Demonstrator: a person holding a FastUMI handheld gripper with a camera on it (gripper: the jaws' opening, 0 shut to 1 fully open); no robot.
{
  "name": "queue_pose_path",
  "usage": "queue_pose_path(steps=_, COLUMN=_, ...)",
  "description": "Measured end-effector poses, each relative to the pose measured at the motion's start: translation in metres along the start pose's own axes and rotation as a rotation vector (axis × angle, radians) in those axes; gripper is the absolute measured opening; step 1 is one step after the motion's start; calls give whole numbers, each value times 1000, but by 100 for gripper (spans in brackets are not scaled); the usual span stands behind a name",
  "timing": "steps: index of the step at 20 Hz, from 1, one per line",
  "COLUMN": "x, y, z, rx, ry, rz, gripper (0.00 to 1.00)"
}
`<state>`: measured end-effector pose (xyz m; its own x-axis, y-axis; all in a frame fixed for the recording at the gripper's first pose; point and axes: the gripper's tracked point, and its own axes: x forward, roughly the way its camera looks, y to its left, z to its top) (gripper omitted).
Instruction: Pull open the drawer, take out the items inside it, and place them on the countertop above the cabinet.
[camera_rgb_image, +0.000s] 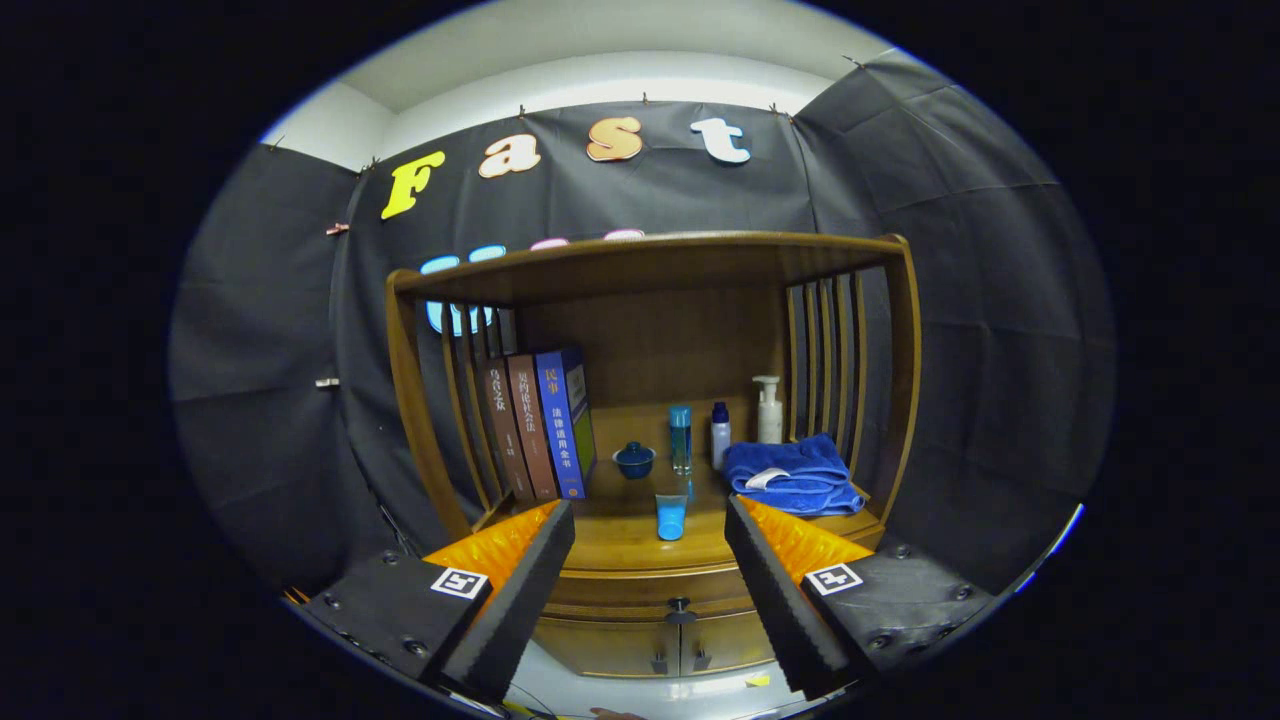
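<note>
Straight ahead stands a wooden cabinet (650, 400) with an open shelf above and a drawer below, seen from a gripper (650, 560) held in front of it. Its two fingers (520, 590) are spread wide apart and hold nothing; between them show the cabinet's front edge and the drawer (640, 592). The drawer looks closed, its front flush with the cabinet, and a small dark knob (680, 605) sits at its middle. Below the drawer are two small cabinet doors (650, 645), also closed.

The countertop (620, 530) above the drawer is a wooden surface framed by slatted sides and a roof. At the far left, three books (540, 425) stand upright, leaning against the left slats. Just right of them sits a small dark blue lidded cup (634, 460). Near the middle at the back stands a tall clear blue bottle (680, 438), with a small white bottle with a blue cap (720, 435) beside it, and further right a white pump bottle (768, 410). A folded blue towel (792, 475) lies at the right side of the countertop. Nearer the front edge, in the middle, a light blue tube (671, 515) stands on its cap.

Black cloth forms the booth wall (260, 380) behind and around the cabinet
</note>
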<state>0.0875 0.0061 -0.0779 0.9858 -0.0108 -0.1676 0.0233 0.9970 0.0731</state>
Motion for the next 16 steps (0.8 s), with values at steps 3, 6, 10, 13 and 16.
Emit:
queue_pose_path(steps=3, x=-14, y=0, z=18, rx=-22, ry=-2, rz=-3, gripper=99)
queue_pose_path(steps=6, x=-24, y=4, z=34, rx=-47, ry=-16, rz=-1, gripper=100)
queue_pose_path(steps=10, x=-33, y=10, z=45, rx=-56, ry=-41, rz=9, gripper=99)
queue_pose_path(steps=13, x=-35, y=12, z=49, rx=-57, ry=-54, rz=16, gripper=99)
queue_pose_path(steps=16, x=-36, y=11, z=50, rx=-61, ry=-57, rz=16, gripper=99)
